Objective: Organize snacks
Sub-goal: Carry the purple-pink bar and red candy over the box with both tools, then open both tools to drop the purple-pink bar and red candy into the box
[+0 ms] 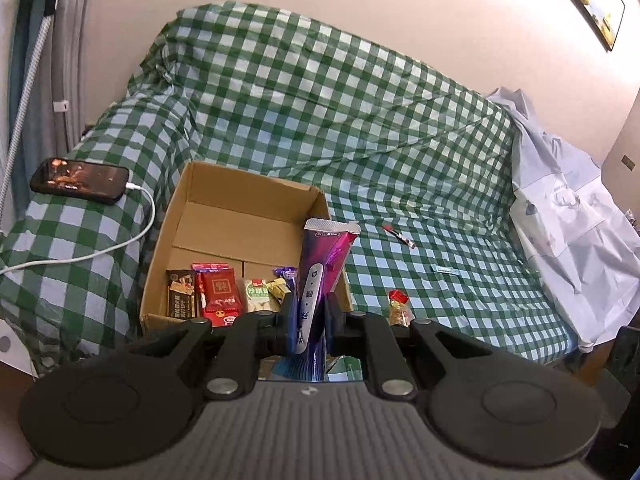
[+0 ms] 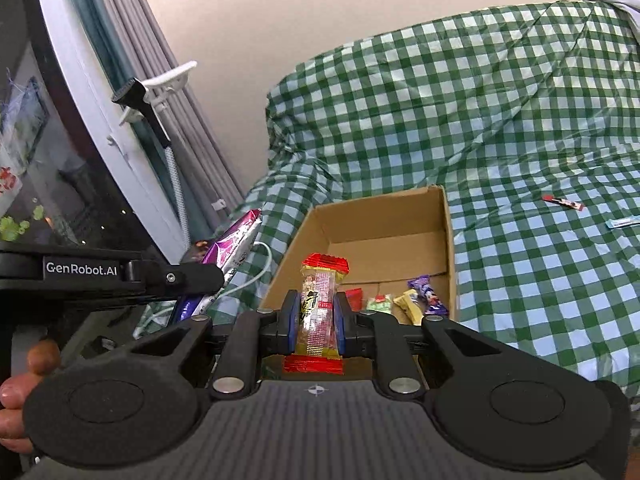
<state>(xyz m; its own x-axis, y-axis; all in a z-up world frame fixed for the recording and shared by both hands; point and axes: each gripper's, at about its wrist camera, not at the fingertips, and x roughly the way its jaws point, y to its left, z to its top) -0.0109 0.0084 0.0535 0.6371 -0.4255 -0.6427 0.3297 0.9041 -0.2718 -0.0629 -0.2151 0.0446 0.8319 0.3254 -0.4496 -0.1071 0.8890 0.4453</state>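
Left gripper (image 1: pixel 308 312) pinching a purple packet (image 1: pixel 320 276) upright; right gripper (image 2: pixel 318 320) clamped on a red-and-yellow snack (image 2: pixel 319 304). Both near the cardboard box (image 2: pixel 448 240), several snacks already inside. Mid-delivery, seemingly. Next: over the opening, then release.

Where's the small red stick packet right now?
The red stick packet lies loose on the checked sofa cover, outside and right of the cardboard box in both wrist views, beyond a small pale label.
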